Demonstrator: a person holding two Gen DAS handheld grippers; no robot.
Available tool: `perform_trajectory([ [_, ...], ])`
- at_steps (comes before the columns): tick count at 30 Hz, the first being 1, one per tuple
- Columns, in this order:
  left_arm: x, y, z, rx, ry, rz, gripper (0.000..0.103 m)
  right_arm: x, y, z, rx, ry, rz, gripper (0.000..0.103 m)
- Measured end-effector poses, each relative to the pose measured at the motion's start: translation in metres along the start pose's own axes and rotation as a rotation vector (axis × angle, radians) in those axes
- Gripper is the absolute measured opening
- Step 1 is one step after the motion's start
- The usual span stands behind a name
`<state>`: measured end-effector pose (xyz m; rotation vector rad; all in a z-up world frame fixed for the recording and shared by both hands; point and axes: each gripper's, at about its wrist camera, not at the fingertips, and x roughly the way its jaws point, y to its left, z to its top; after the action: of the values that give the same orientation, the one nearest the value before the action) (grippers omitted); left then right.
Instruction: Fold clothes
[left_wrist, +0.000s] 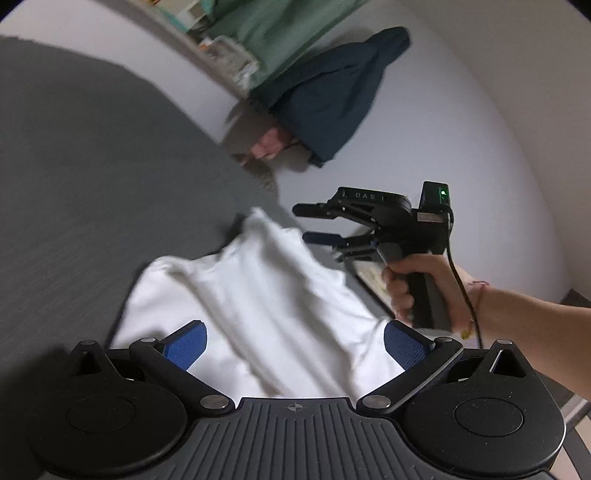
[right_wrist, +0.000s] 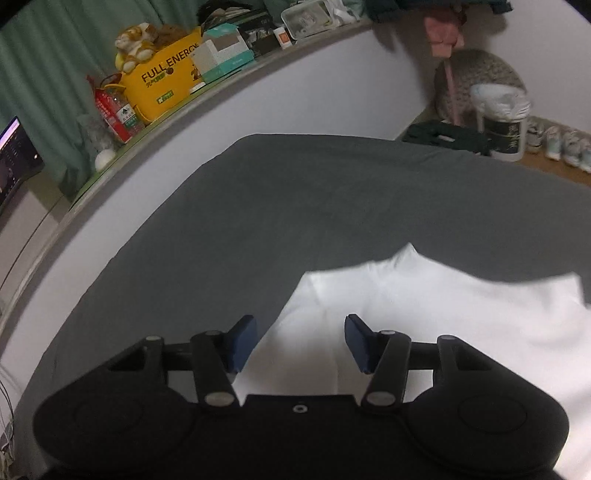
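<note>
One white garment (left_wrist: 258, 295) lies under two open claws.

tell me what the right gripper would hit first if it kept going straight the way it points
Most likely the white garment lying on the grey bed sheet. The right gripper tilts down with open, empty jaws, and white cloth fills the gap between them. Depth is unclear, so the contact spot is a guess.

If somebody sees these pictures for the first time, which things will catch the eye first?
First, the rumpled white cotton garment lying on the dark grey bed sheet, beneath both open grippers. Next, the bright yellow bag printed "FULL ENERGY" on the ledge along the wall, and the dark blue garment hanging against the white wall.
</note>
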<state>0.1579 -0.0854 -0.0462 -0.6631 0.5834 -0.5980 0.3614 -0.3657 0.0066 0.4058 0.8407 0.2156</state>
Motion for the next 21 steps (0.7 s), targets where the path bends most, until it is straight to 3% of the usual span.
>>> perform_trajectory([
  [4,0.009,0.012,0.001,-0.07,0.006,-0.003,0.103,0.027,-0.024,-0.004,0.043,0.031,0.08,0.041],
  [8,0.014,0.013,0.002,-0.085,-0.01,0.0,0.103,0.035,-0.033,-0.011,0.053,0.014,0.213,0.007],
  [10,0.012,0.014,-0.001,-0.131,-0.057,0.014,0.103,0.036,-0.033,-0.009,0.042,0.001,0.247,0.006],
  [14,0.008,0.01,-0.005,-0.147,-0.115,0.072,0.103,0.047,-0.02,0.004,0.02,-0.001,0.161,0.005],
  [16,0.01,0.007,-0.005,-0.121,-0.123,0.123,0.103,0.055,-0.011,0.011,0.02,0.005,0.106,0.005],
  [21,0.01,0.003,-0.007,-0.076,-0.109,0.15,0.103,0.074,0.0,0.012,0.054,0.043,0.007,0.008],
])
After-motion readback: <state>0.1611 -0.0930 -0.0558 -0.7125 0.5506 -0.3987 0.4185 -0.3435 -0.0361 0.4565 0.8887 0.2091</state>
